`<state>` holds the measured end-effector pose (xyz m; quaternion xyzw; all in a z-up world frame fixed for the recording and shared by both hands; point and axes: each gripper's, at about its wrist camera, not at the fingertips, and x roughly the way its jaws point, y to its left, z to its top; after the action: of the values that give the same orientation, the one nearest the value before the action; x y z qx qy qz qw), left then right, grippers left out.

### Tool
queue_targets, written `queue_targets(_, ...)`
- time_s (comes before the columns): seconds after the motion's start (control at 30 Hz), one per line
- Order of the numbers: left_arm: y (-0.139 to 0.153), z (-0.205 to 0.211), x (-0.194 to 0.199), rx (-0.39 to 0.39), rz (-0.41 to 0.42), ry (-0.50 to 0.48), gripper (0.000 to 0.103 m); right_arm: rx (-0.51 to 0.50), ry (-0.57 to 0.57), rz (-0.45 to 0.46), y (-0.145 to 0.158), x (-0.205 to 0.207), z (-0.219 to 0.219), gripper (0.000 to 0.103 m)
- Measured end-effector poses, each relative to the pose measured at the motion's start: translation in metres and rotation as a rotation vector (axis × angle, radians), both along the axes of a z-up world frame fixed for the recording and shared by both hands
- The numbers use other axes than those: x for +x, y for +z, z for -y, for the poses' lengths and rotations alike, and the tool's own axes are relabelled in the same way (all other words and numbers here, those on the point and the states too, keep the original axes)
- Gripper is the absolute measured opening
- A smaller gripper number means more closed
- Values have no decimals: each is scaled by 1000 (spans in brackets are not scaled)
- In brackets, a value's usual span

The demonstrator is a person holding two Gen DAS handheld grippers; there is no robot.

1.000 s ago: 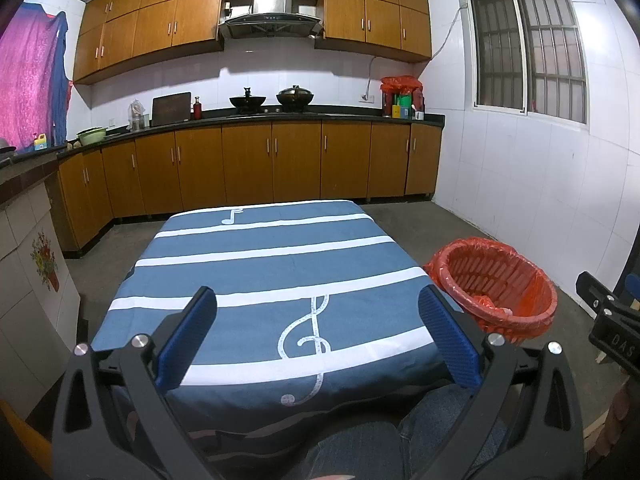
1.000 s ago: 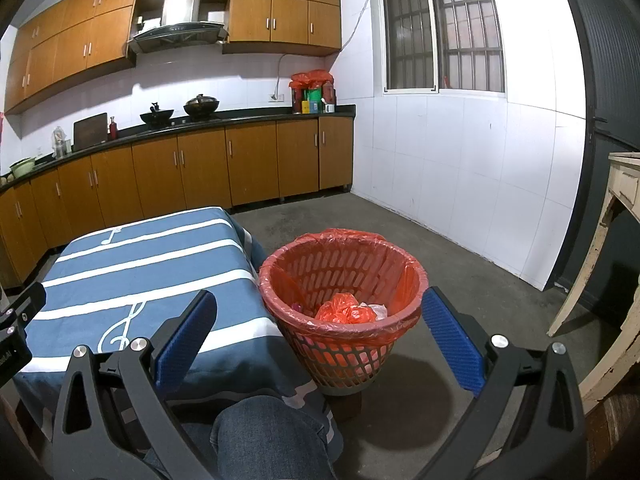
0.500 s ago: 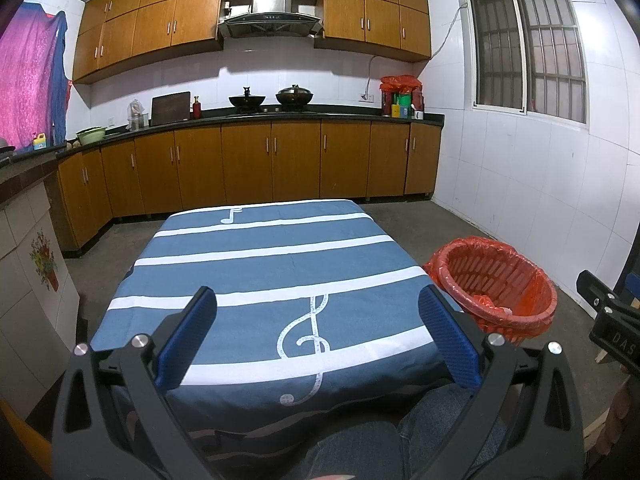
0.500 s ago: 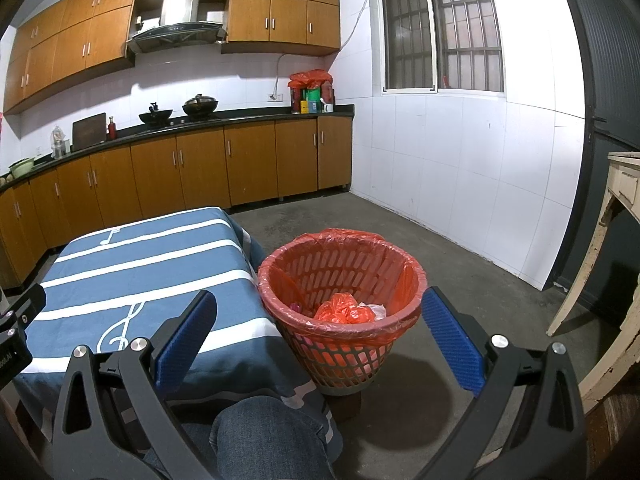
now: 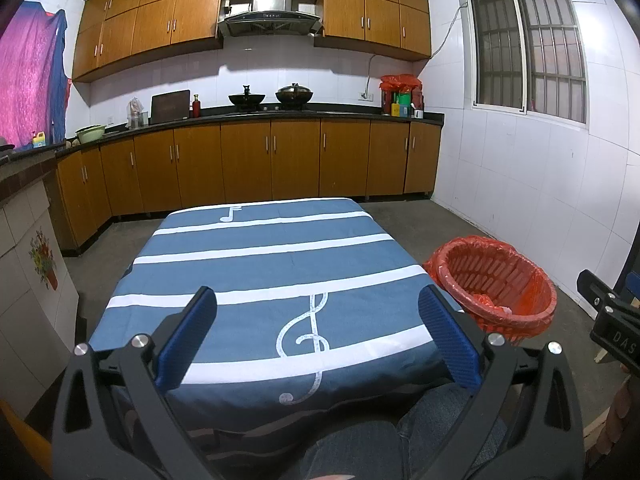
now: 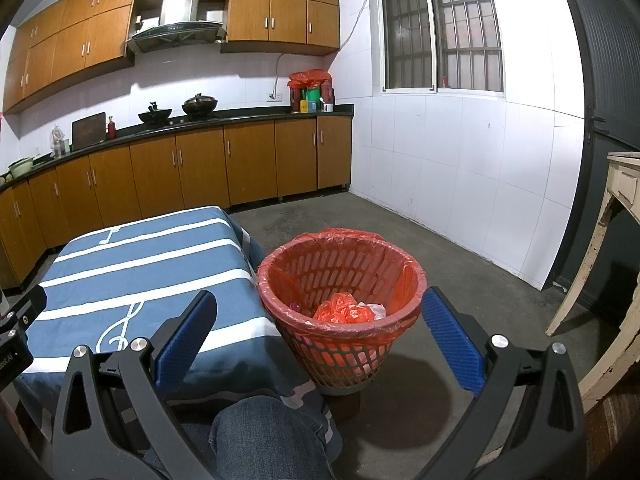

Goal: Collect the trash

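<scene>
A red plastic basket (image 6: pixel 340 280) lined with a red bag stands on the floor right of the table; it also shows in the left wrist view (image 5: pixel 496 280). Crumpled red and white trash (image 6: pixel 348 312) lies inside it. My left gripper (image 5: pixel 316 332) is open and empty above the near end of the table with the blue striped cloth (image 5: pixel 260 264). My right gripper (image 6: pixel 320 336) is open and empty, held before the basket. No loose trash shows on the cloth.
Wooden kitchen cabinets (image 5: pixel 248 164) and a dark counter run along the back wall. A worn cream table (image 6: pixel 616 248) stands at the right. My knee in jeans (image 6: pixel 264 436) is below the grippers. Grey concrete floor (image 6: pixel 460 260) surrounds the basket.
</scene>
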<state>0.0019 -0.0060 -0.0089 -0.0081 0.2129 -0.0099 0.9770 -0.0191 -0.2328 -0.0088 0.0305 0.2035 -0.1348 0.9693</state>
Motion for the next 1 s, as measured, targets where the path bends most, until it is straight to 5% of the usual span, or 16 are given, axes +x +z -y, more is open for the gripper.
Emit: queue_targets(1.0,-4,0,0,0,-6,1,99,0,0,-3,1,0,1,101)
